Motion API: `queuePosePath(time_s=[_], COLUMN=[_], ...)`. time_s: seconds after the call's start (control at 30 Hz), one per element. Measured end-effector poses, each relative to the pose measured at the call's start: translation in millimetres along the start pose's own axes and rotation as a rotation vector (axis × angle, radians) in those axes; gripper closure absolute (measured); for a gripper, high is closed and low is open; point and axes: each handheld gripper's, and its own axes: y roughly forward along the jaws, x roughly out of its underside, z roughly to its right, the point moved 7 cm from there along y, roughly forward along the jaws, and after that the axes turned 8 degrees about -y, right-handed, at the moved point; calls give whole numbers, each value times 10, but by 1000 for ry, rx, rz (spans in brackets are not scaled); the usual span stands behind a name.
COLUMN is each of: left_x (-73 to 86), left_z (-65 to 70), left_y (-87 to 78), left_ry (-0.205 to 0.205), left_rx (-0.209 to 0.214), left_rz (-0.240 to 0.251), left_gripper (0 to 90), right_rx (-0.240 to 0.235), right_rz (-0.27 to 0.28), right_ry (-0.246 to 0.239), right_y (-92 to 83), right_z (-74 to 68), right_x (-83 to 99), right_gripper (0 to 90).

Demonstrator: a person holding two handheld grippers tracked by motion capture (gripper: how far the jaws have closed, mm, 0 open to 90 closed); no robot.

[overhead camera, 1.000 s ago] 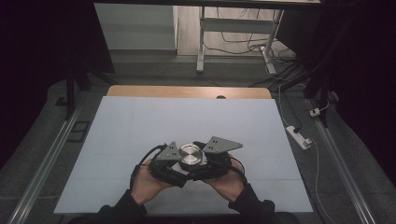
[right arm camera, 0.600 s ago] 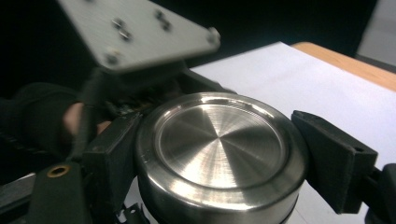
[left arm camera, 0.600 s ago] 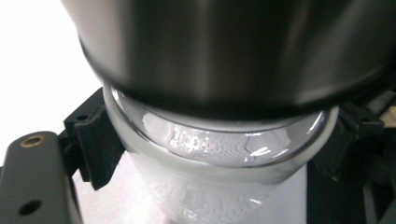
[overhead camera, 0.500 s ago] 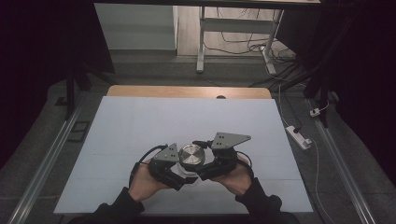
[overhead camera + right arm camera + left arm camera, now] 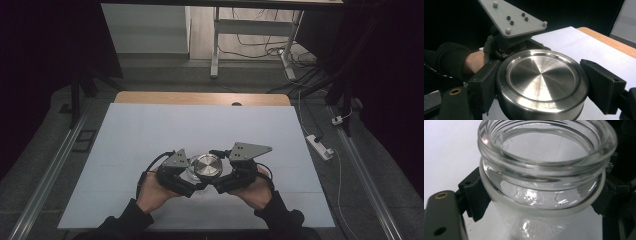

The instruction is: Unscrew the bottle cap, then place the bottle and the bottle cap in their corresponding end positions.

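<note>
A clear glass jar (image 5: 544,170) with a threaded open mouth stands between the black pads (image 5: 475,195) of my left gripper (image 5: 541,200), which is shut on its body below the neck. My right gripper (image 5: 541,83) is shut on a round brushed-metal lid (image 5: 541,75), its pads (image 5: 484,85) pressing the rim from both sides. In the high view the lid (image 5: 207,166) sits level between the two hands near the table's front, with the left gripper (image 5: 190,175) and right gripper (image 5: 216,172) almost touching. The jar is largely hidden there under the lid and grippers.
The white table top (image 5: 200,125) stretches bare behind the hands to a wooden back edge (image 5: 200,97). A white power strip (image 5: 320,146) lies on the floor at the right. A metal table frame (image 5: 215,45) and cables stand farther back.
The right gripper has turned and shifted slightly right with the lid, its grey plate swinging outward. Both hands have slid a little toward the front edge.
</note>
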Motion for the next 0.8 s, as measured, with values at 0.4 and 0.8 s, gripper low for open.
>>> queuePosePath(time_s=[0.4, 0.8], left_x=[-6, -83], left_z=[-175, -370], left_y=[15, 25], left_ry=[-13, -31], left_rx=[-45, -76], left_rz=[1, 19], left_gripper=[159, 159], right_rx=[-2, -7], right_rz=[7, -7], right_ry=[-6, 0], right_y=[-52, -27], right_z=[-65, -80], right_x=[-25, 87], right_gripper=[192, 191])
